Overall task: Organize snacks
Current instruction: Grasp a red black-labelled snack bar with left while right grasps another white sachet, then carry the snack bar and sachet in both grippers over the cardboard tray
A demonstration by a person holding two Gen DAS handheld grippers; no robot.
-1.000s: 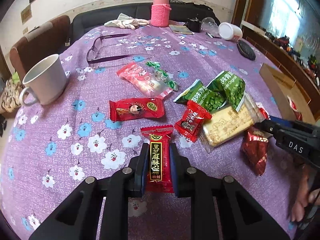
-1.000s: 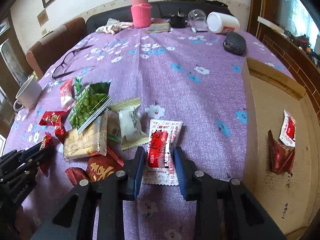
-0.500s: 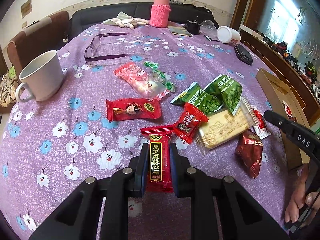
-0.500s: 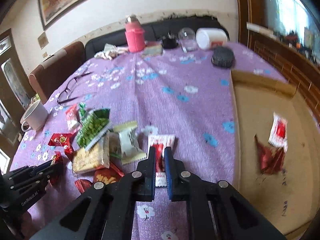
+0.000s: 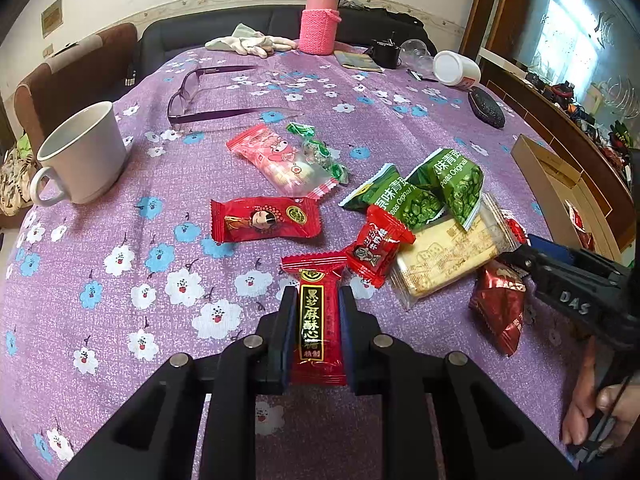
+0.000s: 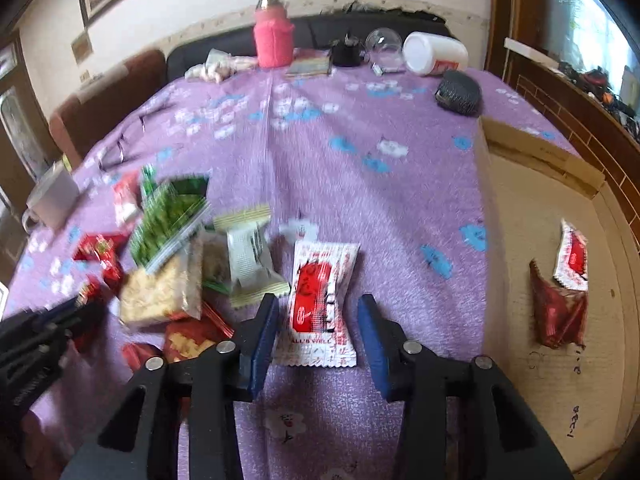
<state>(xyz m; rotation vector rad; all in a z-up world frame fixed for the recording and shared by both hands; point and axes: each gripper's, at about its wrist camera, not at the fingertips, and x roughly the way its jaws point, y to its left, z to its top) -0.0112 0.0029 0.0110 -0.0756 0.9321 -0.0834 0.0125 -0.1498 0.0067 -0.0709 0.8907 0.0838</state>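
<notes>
Two tools at work over the snack pile on the purple flowered table (image 5: pixel 120 280).

Left tool (image 5: pixel 316 300): clamped on the red sesame packet (image 5: pixel 318 320). Long axis of the packet near to far, in line with the fingers, far end free beyond the tips.

Right tool (image 6: pixel 318 300): jaws opening and standing apart, astride the white-and-red sachet (image 6: pixel 320 280). Sachet flat on the table, long axis likewise near to far, parallel to the pads. Left pad just beside its left edge, right pad clear of its right edge; no pressure on it visible.

Cardboard box (image 6: pixel 536 148): to the right of the right tool and the sachet, already holding a dark red packet (image 6: pixel 556 312) and a second white-and-red sachet (image 6: pixel 572 260).

Remaining pile, with green pea bags (image 5: pixel 432 192) and biscuit pack (image 5: pixel 448 256): between the two tools, left of the sachet.

Judged step: sachet ungripped, so a fresh closing across its short width needed before any carry rightward into the box.

Nearer to the box: right tool. Left tool well apart from it, across the pile.

Judged risk: thin, flat sachet sliding under the pads rather than lifting.
</notes>
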